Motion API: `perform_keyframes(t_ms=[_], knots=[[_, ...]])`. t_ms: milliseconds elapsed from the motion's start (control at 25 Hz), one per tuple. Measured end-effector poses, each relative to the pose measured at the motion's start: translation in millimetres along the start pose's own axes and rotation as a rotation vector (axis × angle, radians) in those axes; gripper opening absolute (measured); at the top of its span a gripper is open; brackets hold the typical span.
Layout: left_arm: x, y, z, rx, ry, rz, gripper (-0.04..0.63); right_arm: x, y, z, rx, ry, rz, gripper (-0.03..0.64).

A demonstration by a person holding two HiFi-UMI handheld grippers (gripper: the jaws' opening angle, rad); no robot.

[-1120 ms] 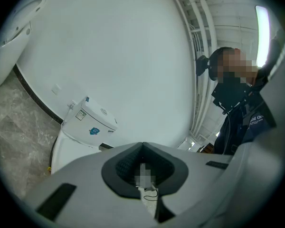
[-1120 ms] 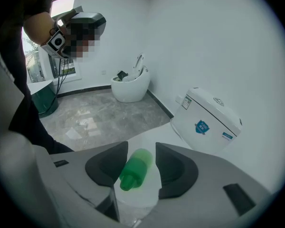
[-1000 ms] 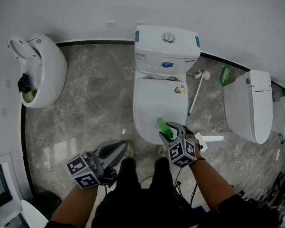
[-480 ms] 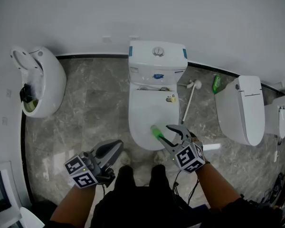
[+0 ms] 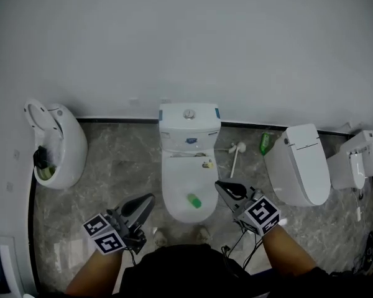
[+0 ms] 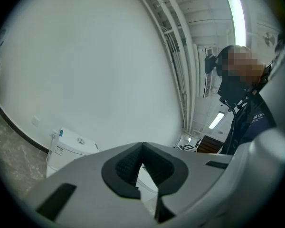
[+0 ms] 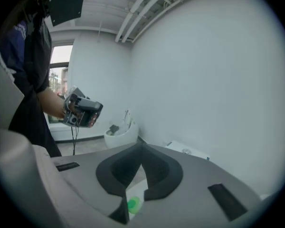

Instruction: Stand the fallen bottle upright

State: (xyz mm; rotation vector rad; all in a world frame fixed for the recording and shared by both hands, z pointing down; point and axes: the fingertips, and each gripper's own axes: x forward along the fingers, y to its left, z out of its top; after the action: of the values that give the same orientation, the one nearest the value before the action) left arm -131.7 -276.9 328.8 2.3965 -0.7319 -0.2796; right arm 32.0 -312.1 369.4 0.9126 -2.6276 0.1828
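Observation:
The green bottle (image 5: 194, 200) rests on the closed lid of the white toilet (image 5: 174, 185), showing as a short green stub from above, apparently upright. In the right gripper view its round green top (image 7: 133, 204) shows below the jaws. My right gripper (image 5: 219, 184) hangs above and right of the bottle, clear of it. Its jaws have just been closing, and its tips (image 7: 142, 148) now meet with nothing between them. My left gripper (image 5: 151, 197) hovers left of the toilet, shut and empty, with its pads meeting at the tip (image 6: 142, 146).
A white wall-hung bowl (image 5: 56, 144) is at the left, and a second toilet (image 5: 298, 163) and another fixture (image 5: 354, 160) are at the right. A toilet brush (image 5: 235, 157) and another green bottle (image 5: 265, 143) lie on the marble floor by the wall.
The right gripper has let go of the green bottle, leaving it on the toilet lid, and its jaws have closed. Both grippers have risen.

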Motion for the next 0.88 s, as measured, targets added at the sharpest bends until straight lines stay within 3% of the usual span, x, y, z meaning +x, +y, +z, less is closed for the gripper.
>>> perform_keyframes(t_ms=[320, 640, 880], knots=[[-18.7, -75.0, 56.7, 0.104, -0.033, -0.004, 0.021, -89.1, 13.5, 82.4, 0.225, -0.225, 0.033, 0.012], [-41.5, -111.6, 66.2, 0.144, -0.065, 0.007, 0.021, -141.2, 29.7, 111.5, 0.257, -0.312, 0.024, 0.009], [-46.0, -115.3, 66.4, 0.137, -0.079, 0.009, 0.021, -144.8, 30.4, 109.8, 0.252, -0.304, -0.015, 0.008]])
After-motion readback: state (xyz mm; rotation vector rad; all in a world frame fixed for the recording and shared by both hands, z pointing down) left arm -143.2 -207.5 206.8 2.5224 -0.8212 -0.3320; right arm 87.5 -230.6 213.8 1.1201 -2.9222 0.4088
